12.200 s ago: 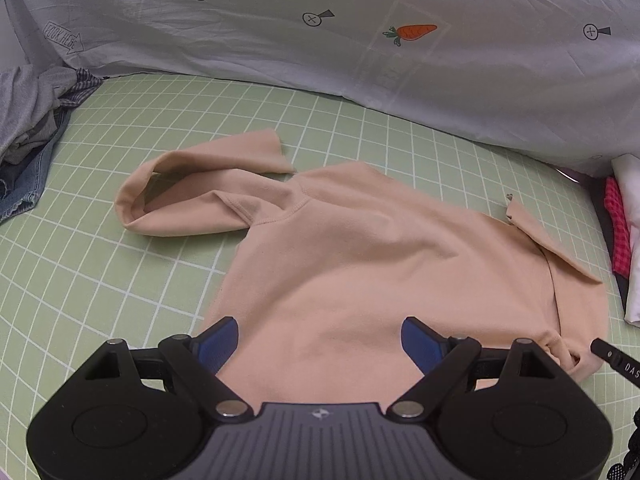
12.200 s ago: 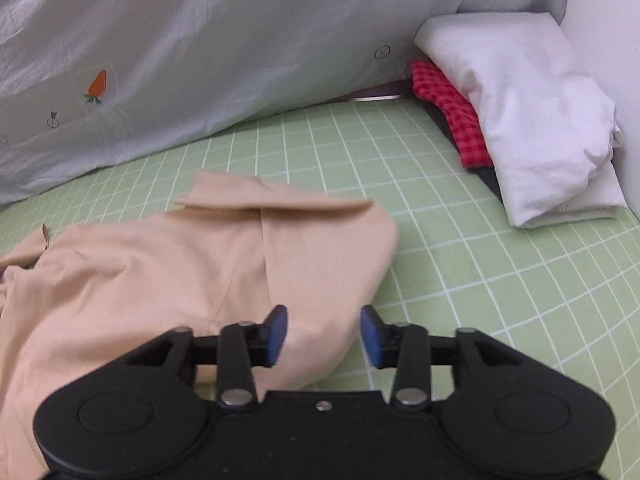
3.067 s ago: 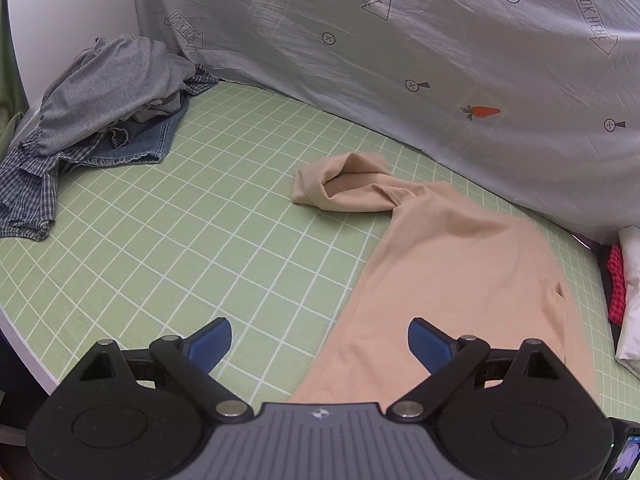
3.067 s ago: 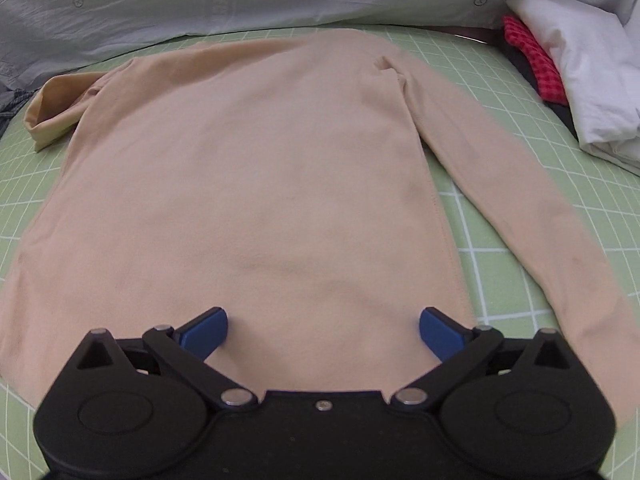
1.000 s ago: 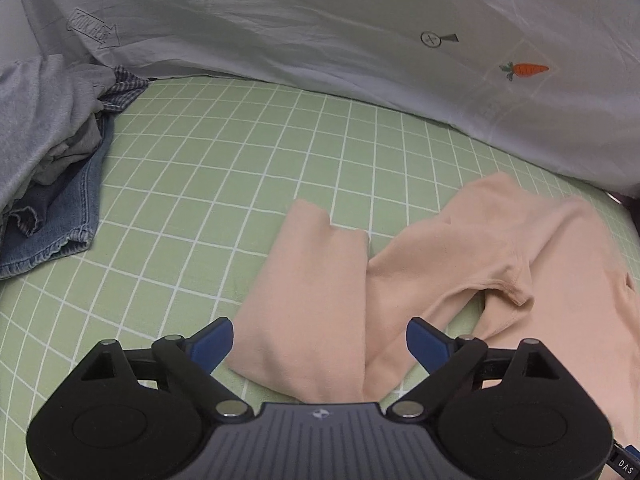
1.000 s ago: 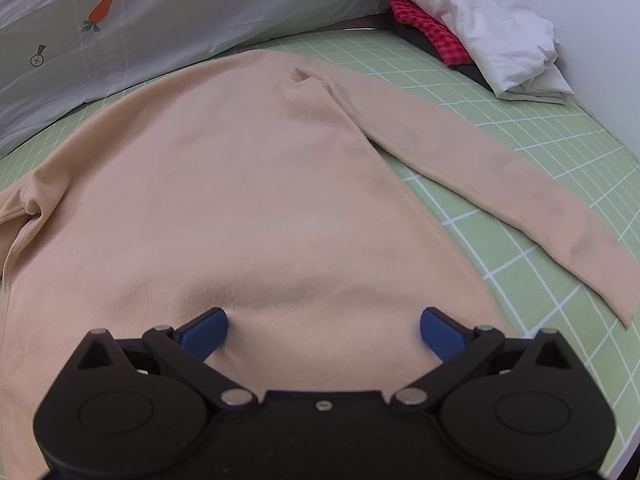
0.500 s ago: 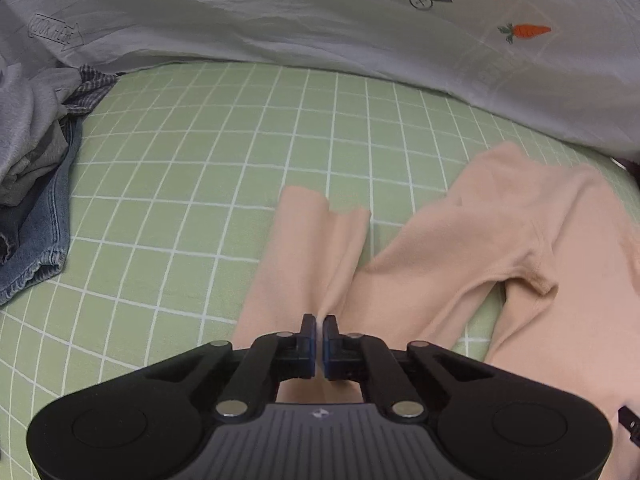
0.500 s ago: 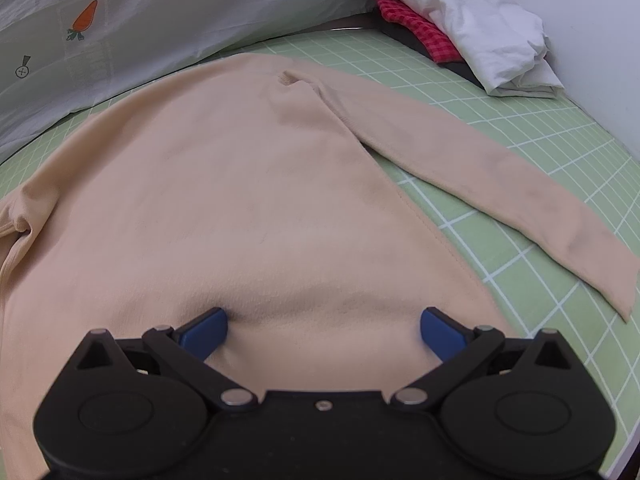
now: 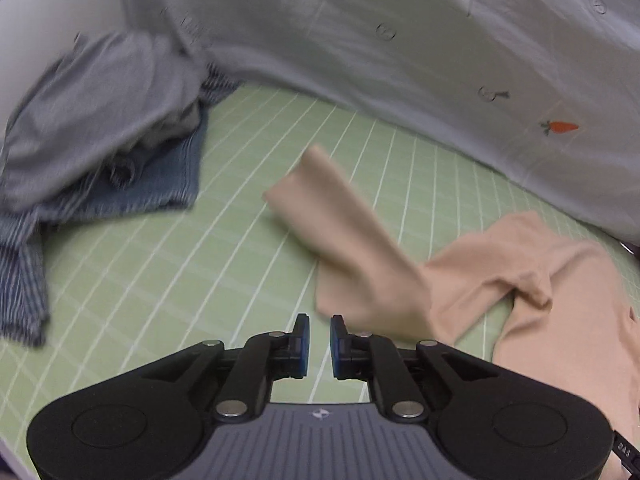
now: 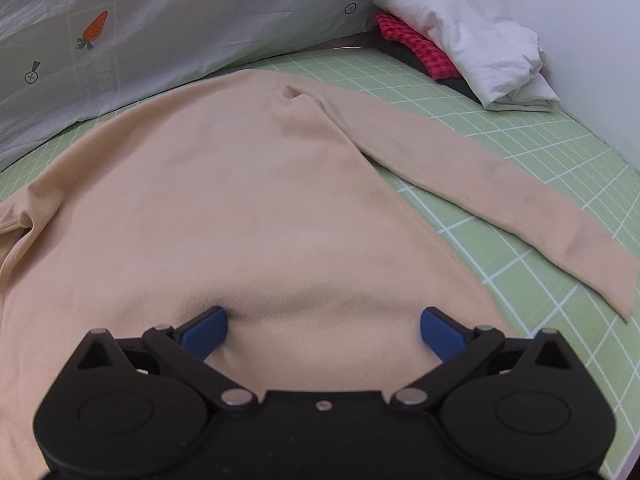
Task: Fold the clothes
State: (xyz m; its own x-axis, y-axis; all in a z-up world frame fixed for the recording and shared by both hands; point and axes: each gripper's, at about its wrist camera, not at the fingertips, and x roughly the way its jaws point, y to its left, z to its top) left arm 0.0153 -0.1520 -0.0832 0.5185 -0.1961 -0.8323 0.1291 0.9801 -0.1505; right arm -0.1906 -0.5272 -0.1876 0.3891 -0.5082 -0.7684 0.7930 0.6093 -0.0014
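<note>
The left gripper (image 9: 319,340) hangs over the green grid mat (image 9: 168,280) with its blue pads (image 9: 301,340) a narrow gap apart and its jaws opening; nothing lies between them, only bare mat shows through the gap; it is released. Just ahead of it and to its right lies the left sleeve (image 9: 348,248) of the beige long-sleeved top (image 10: 224,208), blurred, its cuff end pointing away from the gripper toward the far left and its near part doubled over; the sleeve runs to the right into the shoulder and body of the top. Well ahead and to the left of this gripper sits a heap of unfolded clothes (image 9: 96,128), grey cloth on top of blue denim and a striped piece; a pale grey sheet with carrot prints (image 9: 400,40) rises behind the mat.

The right gripper (image 10: 323,330) has its jaws spread wide, both blue fingertips (image 10: 204,332) resting on the lower body of the top, which bulges up a little between them; it grips nothing. The top lies flat ahead of this gripper, its right sleeve (image 10: 500,196) stretched out diagonally to the gripper's right. Far ahead on the right is a stack of folded clothes (image 10: 460,40), white on top of red check on top of something dark. No box, basket or other container shows in either view.
</note>
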